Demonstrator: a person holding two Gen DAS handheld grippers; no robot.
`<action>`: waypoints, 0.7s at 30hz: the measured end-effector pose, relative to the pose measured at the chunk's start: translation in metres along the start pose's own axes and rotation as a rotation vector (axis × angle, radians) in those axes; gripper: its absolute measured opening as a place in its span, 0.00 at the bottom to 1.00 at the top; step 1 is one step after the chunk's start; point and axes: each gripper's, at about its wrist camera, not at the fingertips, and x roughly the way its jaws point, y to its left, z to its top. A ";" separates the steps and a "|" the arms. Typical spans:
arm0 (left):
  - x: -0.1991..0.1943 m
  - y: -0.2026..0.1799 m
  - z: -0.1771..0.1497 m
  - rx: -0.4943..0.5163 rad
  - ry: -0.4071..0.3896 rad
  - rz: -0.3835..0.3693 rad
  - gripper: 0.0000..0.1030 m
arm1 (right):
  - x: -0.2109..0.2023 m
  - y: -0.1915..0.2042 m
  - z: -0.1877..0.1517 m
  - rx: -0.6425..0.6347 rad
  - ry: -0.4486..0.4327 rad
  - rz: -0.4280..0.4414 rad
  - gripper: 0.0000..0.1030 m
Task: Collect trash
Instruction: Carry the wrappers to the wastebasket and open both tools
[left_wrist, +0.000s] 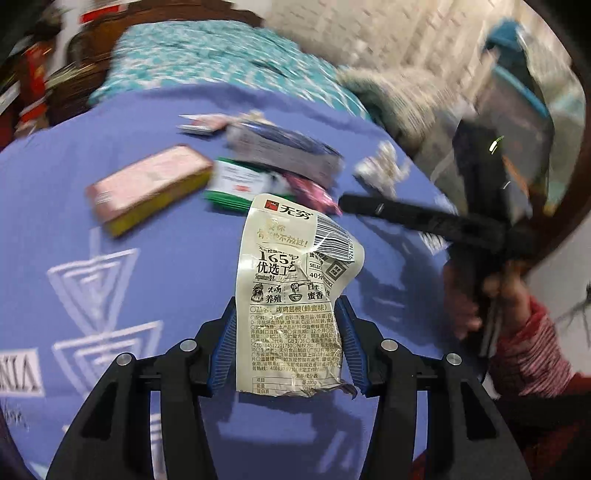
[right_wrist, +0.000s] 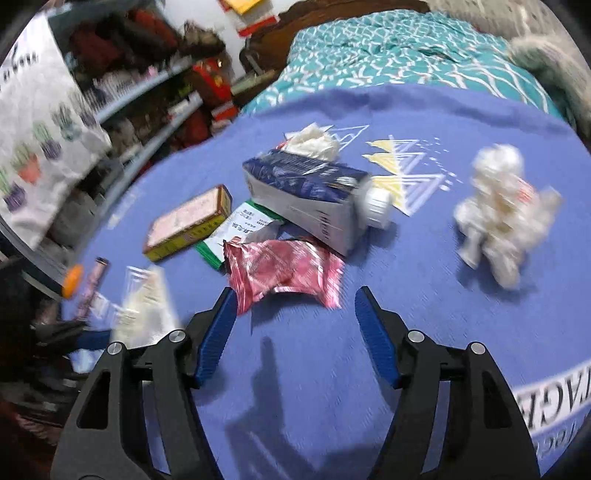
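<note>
Bedspread (right_wrist: 424, 295), blue, carries the trash mid-surface: a carton (right_wrist: 310, 199) leaning on a pink box (right_wrist: 188, 221) and green packet (right_wrist: 236, 236), with a red wrapper (right_wrist: 284, 273) before them. Left gripper (left_wrist: 288, 325) clamps a cream wrapper (left_wrist: 291, 280); right gripper (right_wrist: 295, 317) hangs apart, empty, near the red wrapper.

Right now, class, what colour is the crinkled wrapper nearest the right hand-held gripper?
Pink-red foil wrapper, clearest in the right wrist view.

Bright, motion-blurred, fisheye-warped edges
</note>
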 end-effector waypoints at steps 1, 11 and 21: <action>-0.004 0.007 0.000 -0.031 -0.013 -0.004 0.47 | 0.006 0.006 0.002 -0.022 0.008 -0.013 0.69; -0.011 0.008 0.001 -0.077 -0.039 -0.015 0.48 | 0.016 0.039 -0.010 -0.205 0.046 -0.179 0.21; 0.035 -0.061 0.018 0.074 0.059 -0.137 0.48 | -0.116 -0.033 -0.077 0.069 -0.160 -0.122 0.13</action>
